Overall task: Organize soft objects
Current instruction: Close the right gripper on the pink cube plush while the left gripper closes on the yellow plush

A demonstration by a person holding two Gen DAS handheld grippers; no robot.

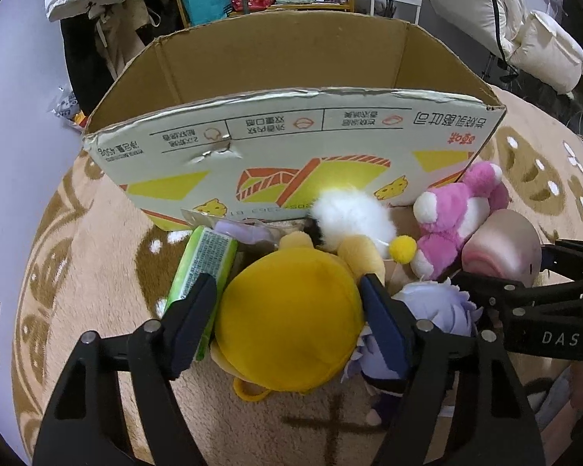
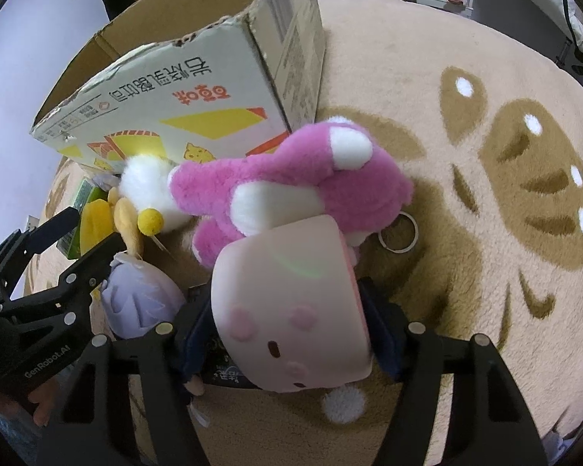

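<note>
Item 1 — round yellow plush toy (image 1: 287, 322), lying on the beige pile rug with brown pattern (image 1: 109, 233) in front of the box. My left tongs (image 1: 289, 310) straddled it, both pads against its sides, pinching it.

Item 2 — pale pink block-shaped squishy toy with a small face (image 2: 287, 310), on the same rug. My right tongs (image 2: 287, 334) sat either side of it, pads pressed to its flanks.

Item 3 — bright pink and white plush bear with a metal key ring (image 2: 291, 186), touching the far end of the pink block.

Item 4 — lilac-haired plush doll (image 1: 435, 306), lying between the 2 tongs.

Item 5 — white fluffy plush (image 1: 349, 217) with a yellow pompom, against the box wall.

Item 6 — green tissue pack (image 1: 202, 264), just beside my left tong's outer finger.

Item 7 — open printed cardboard box (image 1: 291, 147), upright behind the pile.
</note>
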